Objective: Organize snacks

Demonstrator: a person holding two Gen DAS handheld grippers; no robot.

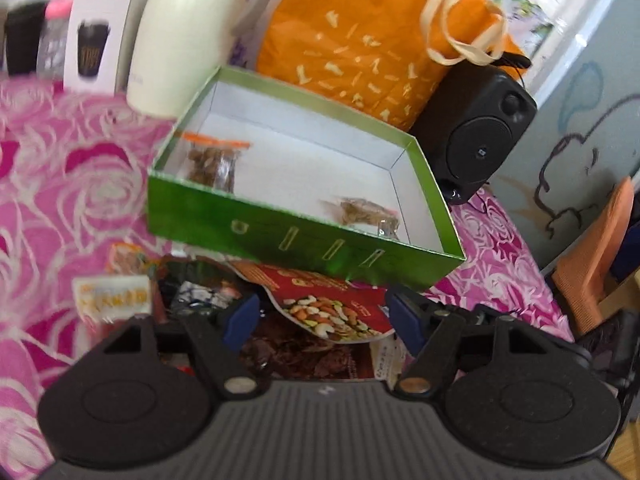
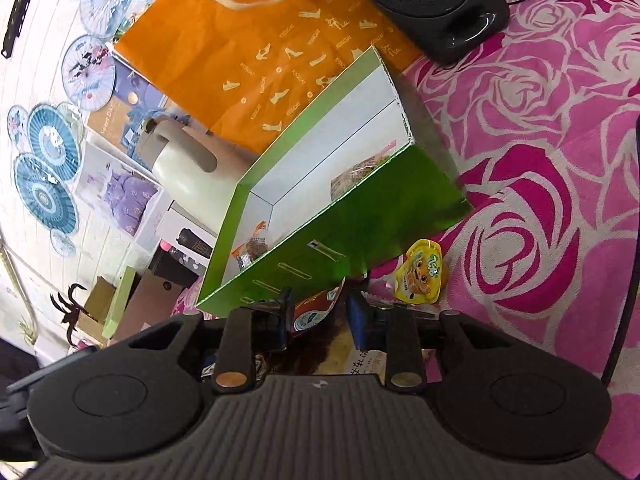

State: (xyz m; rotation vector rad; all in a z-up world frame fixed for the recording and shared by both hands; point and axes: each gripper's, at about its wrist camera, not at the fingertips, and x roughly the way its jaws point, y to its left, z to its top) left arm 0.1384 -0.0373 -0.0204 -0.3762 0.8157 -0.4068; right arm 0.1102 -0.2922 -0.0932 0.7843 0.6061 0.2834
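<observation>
Lying past the green box [image 1: 280, 224] on the pink rose cloth [image 1: 60, 160], a yellow jelly pouch [image 2: 422, 276] shows only in the right view. The left gripper [image 1: 324, 312] is spread over a red nut packet [image 1: 320, 300] near the cloth's front edge; whether the right gripper [image 2: 320, 312] pinches anything, I cannot tell. The orange bag [image 2: 248, 40] reads "KISSCAT".

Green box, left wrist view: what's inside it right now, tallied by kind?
Inside the green box:
Clear zip bag of brown snacks with orange seal: 1
Clear packet of tan snacks: 1
Total: 2
</observation>
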